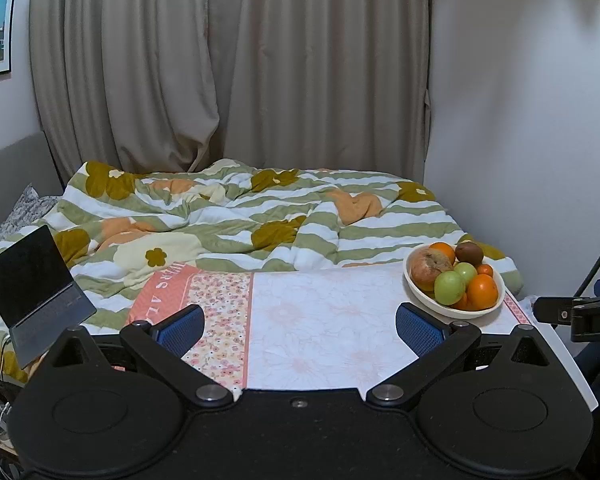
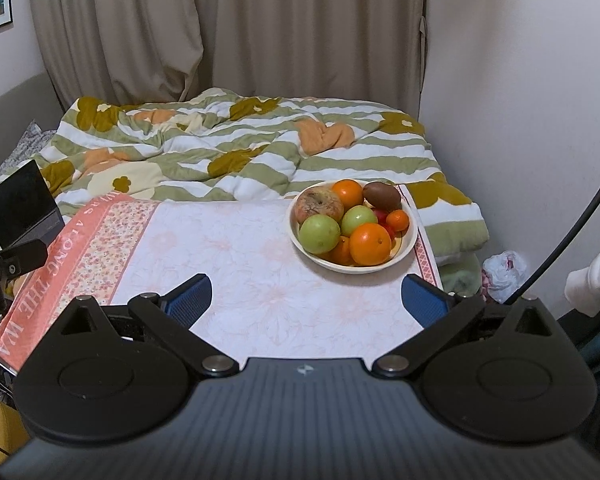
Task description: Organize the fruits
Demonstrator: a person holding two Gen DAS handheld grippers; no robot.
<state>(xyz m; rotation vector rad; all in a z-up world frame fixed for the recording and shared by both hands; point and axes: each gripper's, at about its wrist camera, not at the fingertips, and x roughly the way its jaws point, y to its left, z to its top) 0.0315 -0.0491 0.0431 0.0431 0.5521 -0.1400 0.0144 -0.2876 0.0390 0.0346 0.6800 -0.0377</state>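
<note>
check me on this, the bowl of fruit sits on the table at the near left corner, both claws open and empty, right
Not quite. The bowl of fruit sits at the table's far right corner, as the right wrist view shows. The rest stands: the left claw and the right claw are both open and empty.
</note>
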